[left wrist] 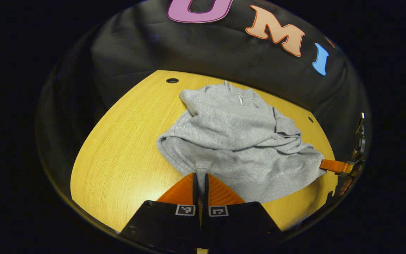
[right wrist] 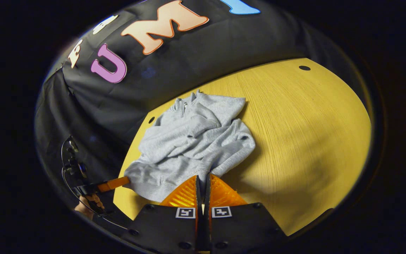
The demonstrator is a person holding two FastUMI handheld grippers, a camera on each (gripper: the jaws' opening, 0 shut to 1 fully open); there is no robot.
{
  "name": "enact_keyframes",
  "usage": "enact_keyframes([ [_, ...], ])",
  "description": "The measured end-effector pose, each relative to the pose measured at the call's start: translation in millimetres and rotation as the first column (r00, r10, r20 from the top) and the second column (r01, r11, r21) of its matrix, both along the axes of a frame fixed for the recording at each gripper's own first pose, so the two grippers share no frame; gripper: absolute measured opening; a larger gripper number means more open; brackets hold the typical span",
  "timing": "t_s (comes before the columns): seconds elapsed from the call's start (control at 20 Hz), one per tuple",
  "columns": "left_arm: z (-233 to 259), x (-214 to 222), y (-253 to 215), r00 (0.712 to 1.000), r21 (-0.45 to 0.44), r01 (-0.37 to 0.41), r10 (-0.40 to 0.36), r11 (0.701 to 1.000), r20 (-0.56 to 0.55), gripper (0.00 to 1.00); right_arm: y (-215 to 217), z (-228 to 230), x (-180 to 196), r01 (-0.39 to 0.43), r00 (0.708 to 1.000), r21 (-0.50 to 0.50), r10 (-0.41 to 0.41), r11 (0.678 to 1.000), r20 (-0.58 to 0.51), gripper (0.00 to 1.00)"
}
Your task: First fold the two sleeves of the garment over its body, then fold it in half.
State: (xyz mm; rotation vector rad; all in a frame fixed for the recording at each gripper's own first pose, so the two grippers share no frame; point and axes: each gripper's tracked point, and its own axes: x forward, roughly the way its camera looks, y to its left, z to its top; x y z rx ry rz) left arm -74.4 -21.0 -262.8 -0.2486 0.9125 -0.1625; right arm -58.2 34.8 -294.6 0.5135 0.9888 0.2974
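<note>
I see the grey sweatshirt (left wrist: 231,141) on the wooden table (left wrist: 118,158), sleeves folded in. Left gripper (left wrist: 200,178) and right gripper (right wrist: 203,180) each clench its hem corners.

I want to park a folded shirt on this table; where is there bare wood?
Bare table lies wide beside the grey sweatshirt, out to the far edge hole. Another strip flanks its other side. The hem is crowded: left gripper and right gripper both pinch it.

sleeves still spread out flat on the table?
No. In the left gripper view both sleeves lie folded across the body of the grey sweatshirt on the wooden table.
</note>
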Motion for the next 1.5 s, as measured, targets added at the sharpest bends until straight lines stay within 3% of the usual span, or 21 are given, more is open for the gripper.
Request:
enact_keyframes([
  [0.25,22,30,4,1.0,-0.031,-0.009,0.01,0.999,0.022,0.0,9,23,38,0.057,0.998,0.072,-0.058,0.996,0.015,0.03],
  [0.65,34,88,9,0.999,-0.122,-0.037,0.037,0.992,-0.002,0.0,10,28,94,0.172,0.984,0.14,-0.163,0.975,-0.071,0.02],
  [0.8,31,109,6,1.0,-0.137,-0.022,0.019,0.99,-0.02,0.0,9,19,111,0.253,0.963,0.165,-0.232,0.953,-0.139,0.02],
  [1.1,-2,141,1,0.985,-0.19,-0.082,0.051,0.978,-0.164,0.0,11,-19,145,0.352,0.918,0.145,-0.311,0.925,-0.246,0.01],
  [1.2,-11,145,-1,0.979,-0.187,-0.091,0.054,0.978,-0.196,0.0,15,-31,152,0.383,0.9,0.14,-0.334,0.913,-0.281,0.05],
  [1.35,-18,155,-1,0.984,-0.144,-0.05,0.024,0.988,-0.178,0.0,20,-44,157,0.399,0.886,0.132,-0.345,0.907,-0.309,0.04],
  [1.4,-19,159,1,0.986,-0.123,-0.041,0.021,0.992,-0.163,0.05,24,-42,160,0.409,0.883,0.149,-0.349,0.9,-0.314,0.06],
  [1.45,-16,169,5,0.991,-0.099,-0.044,0.031,0.994,-0.127,0.07,25,-39,169,0.428,0.879,0.169,-0.365,0.888,-0.307,0.15],
  [1.5,-13,181,11,0.995,-0.074,-0.056,0.05,0.996,-0.081,0.27,24,-30,180,0.443,0.88,0.201,-0.382,0.874,-0.282,0.36],
])
